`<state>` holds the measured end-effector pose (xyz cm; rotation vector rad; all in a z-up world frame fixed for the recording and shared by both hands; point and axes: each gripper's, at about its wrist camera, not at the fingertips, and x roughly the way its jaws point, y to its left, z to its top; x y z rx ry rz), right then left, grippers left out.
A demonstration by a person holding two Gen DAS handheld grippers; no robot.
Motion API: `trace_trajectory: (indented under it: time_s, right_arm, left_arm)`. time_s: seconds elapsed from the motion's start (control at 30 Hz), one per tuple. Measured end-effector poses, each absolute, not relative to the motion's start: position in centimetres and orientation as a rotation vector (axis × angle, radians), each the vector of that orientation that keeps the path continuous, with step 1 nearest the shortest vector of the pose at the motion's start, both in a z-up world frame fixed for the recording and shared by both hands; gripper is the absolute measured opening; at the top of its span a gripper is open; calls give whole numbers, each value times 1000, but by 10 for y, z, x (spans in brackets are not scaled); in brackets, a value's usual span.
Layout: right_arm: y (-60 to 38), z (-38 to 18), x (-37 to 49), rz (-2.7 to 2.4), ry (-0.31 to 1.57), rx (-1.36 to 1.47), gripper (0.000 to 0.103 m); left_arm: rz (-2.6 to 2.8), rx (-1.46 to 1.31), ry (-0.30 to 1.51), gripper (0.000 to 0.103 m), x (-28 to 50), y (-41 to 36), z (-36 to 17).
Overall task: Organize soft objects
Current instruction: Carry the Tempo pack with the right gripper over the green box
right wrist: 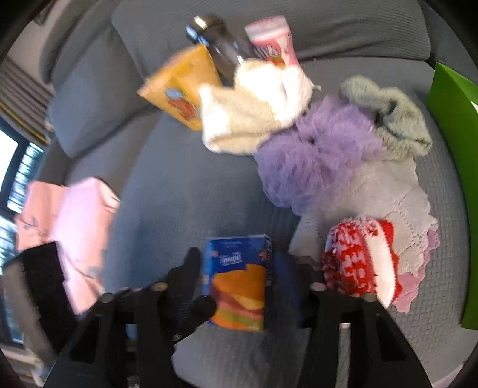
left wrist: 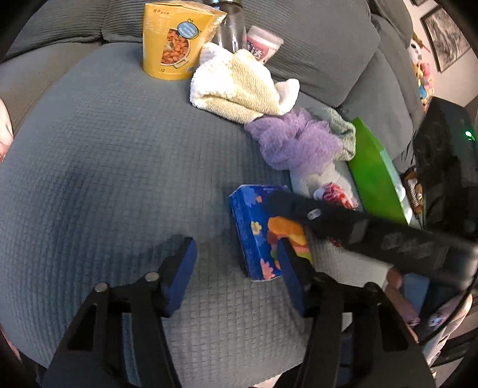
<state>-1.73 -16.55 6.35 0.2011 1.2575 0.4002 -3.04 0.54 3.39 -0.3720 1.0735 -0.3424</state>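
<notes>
A blue tissue pack (left wrist: 263,235) (right wrist: 236,280) lies on the grey sofa seat (left wrist: 104,164). My right gripper (right wrist: 236,265) is open, its jaws on either side of the pack. My left gripper (left wrist: 236,268) is open and empty, just left of the pack. Behind lie a cream and white towel (left wrist: 239,83) (right wrist: 254,110), a purple fluffy cloth (left wrist: 295,140) (right wrist: 313,152), a grey-green knit (left wrist: 343,131) (right wrist: 388,116), a pale lace cloth (right wrist: 388,194) and a red and white knit (right wrist: 361,262) (left wrist: 334,194).
A yellow snack box (left wrist: 170,38) (right wrist: 179,89), a clear bottle (left wrist: 233,27) (right wrist: 221,44) and a pink cup (left wrist: 263,44) (right wrist: 272,38) stand at the sofa back. A green box (left wrist: 376,170) (right wrist: 457,179) stands at the right. A pink cloth (right wrist: 74,232) hangs at the left.
</notes>
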Motion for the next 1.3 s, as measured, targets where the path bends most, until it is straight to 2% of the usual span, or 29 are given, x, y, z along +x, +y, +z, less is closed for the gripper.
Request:
trace_trajectory:
  time_s: [0.2, 0.33, 0.6, 0.8, 1.1, 1.3]
  right_arm:
    - [-169, 57, -25, 447, 1263, 239, 42]
    - [-174, 50, -27, 460, 1280, 283, 42]
    - [-175, 56, -34, 465, 1249, 303, 42]
    - [-181, 106, -49, 470, 1085, 270, 42]
    - [-185, 204, -64, 498, 806, 233, 42]
    - [-213, 239, -81, 449, 644, 226, 42]
  left_arm:
    - [-366, -387, 1084, 47, -26, 2, 29]
    - [-430, -406, 1086, 35, -25, -6, 26]
    - [-436, -382, 1046, 33, -29, -11, 31]
    - [-456, -369, 874, 32, -46, -9, 72]
    - [-480, -320, 607, 31, -63, -13, 162]
    - [-554, -265, 504, 31, -65, -40, 188]
